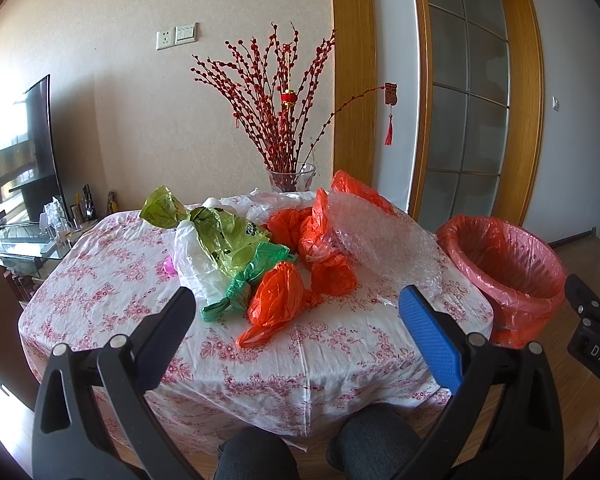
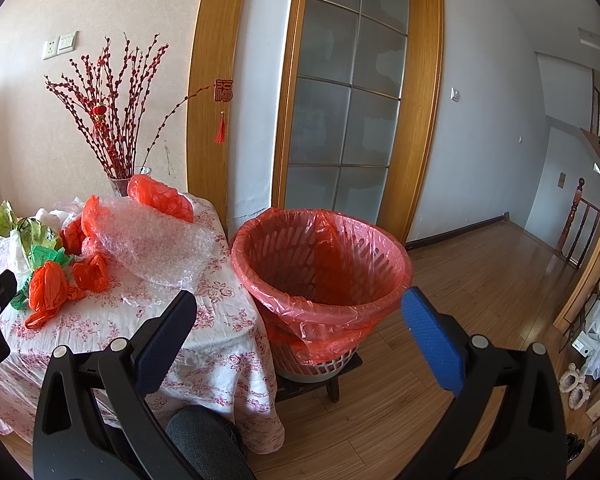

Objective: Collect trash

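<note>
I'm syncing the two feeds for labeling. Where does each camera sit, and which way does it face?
Left wrist: on the left gripper, open, facing the table of plastic bags; the person's knees show below.
Right wrist: on the right gripper, open, facing the red-lined bin beside the table.
Shared: bags, bubble wrap, bin, vase.

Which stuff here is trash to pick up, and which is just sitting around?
For the job:
orange bag
green bags
white bag
bubble wrap
lined trash basket
left gripper and right gripper, both open

Just sitting around:
vase of red branches
TV
flowered tablecloth
</note>
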The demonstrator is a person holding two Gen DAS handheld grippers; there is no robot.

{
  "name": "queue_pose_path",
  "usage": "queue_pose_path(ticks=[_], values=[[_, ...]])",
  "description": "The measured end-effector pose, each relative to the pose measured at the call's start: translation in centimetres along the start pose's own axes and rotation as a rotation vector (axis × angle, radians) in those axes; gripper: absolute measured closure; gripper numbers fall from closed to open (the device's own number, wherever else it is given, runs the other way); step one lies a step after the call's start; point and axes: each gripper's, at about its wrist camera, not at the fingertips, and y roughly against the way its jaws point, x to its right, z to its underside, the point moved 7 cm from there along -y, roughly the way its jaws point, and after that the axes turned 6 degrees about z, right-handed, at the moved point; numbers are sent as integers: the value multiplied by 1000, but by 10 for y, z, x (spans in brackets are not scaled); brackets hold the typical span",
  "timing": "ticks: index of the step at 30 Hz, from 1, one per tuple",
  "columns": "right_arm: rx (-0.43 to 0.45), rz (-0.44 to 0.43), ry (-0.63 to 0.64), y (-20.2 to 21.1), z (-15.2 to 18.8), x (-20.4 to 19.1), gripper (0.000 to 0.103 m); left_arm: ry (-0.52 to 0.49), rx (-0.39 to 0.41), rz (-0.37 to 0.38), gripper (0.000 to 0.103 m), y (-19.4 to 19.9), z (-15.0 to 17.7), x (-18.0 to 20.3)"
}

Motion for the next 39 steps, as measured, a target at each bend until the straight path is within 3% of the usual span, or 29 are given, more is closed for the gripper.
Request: queue_pose_path(ticks=[39], values=[[-2, 0, 0, -1, 1, 1, 2, 2, -6, 1, 4, -1, 8, 1]])
